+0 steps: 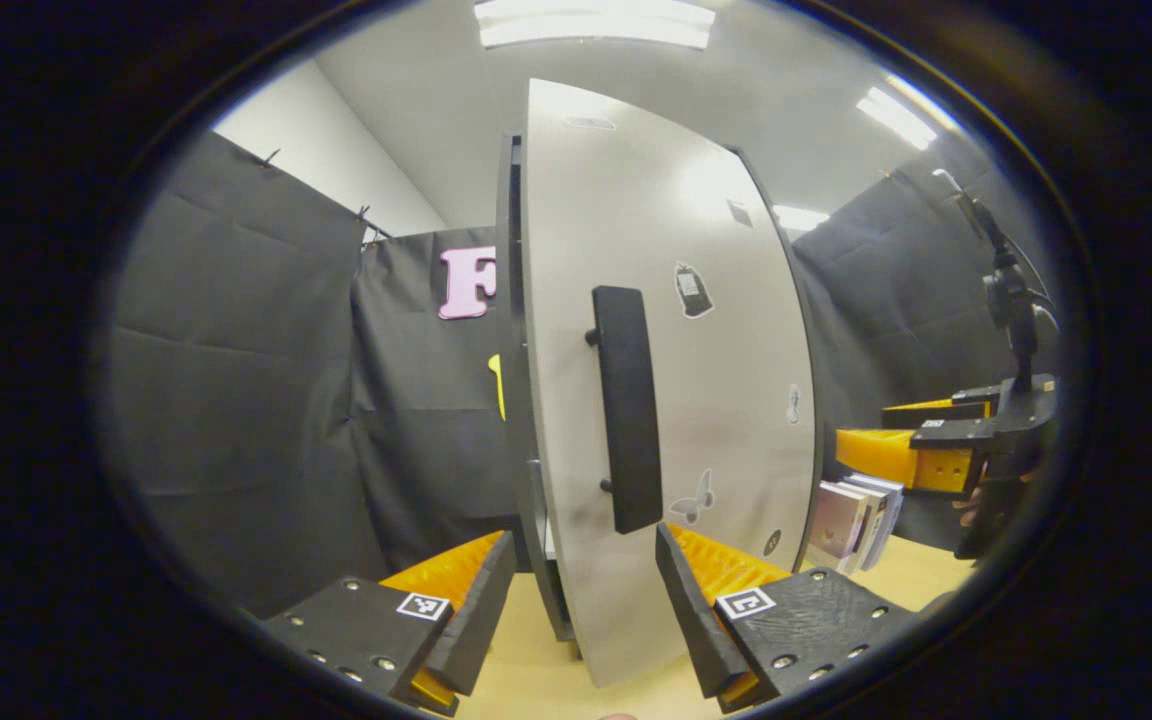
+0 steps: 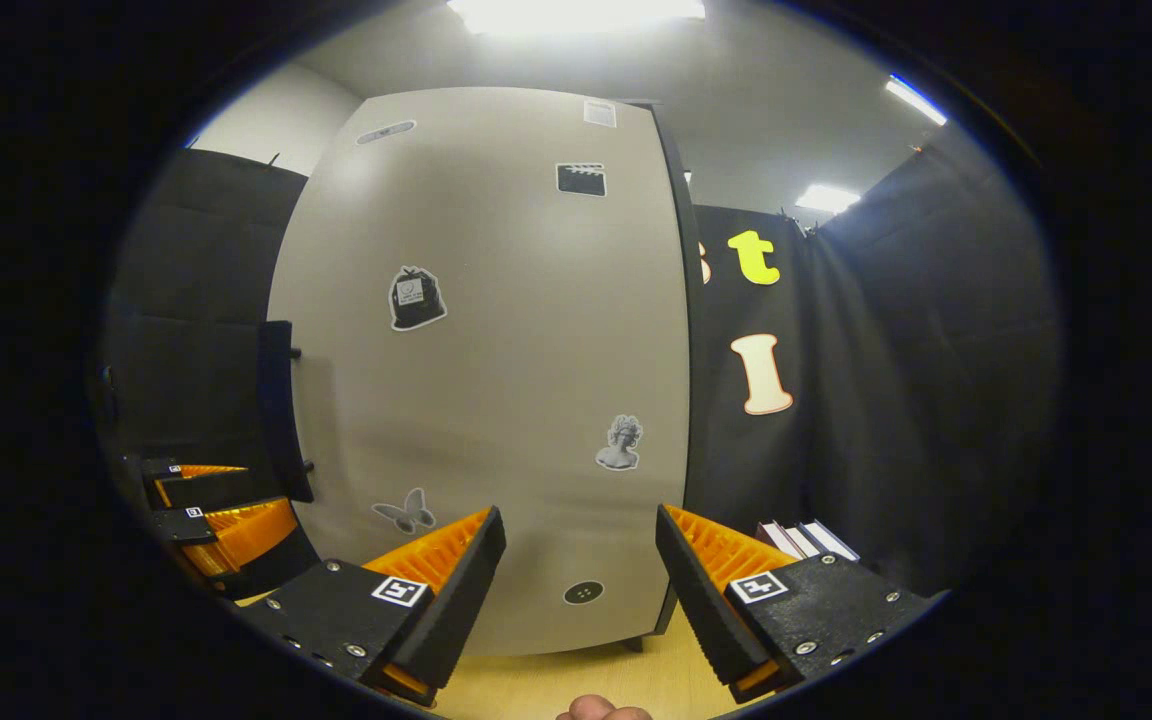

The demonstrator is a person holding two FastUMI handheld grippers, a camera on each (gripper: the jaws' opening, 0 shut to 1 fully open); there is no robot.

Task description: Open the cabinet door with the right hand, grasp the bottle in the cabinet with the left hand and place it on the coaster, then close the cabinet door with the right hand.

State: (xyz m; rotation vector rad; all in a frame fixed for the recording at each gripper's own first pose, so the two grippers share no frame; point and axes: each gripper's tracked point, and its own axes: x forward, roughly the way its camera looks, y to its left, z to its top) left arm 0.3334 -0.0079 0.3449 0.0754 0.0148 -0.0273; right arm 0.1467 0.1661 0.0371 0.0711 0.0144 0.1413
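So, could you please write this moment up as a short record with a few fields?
cabinet door: nearly shut, slightly ajar on the handle side in the left gripper view
handle: tall dark bar on the door front, not gripped
left gripper: open, close in front of the door's handle edge
right gripper: open, facing the door front, holding nothing
stickers: several on the door front
books: standing on the table beside the cabinet
bottle: hidden, cannot tell
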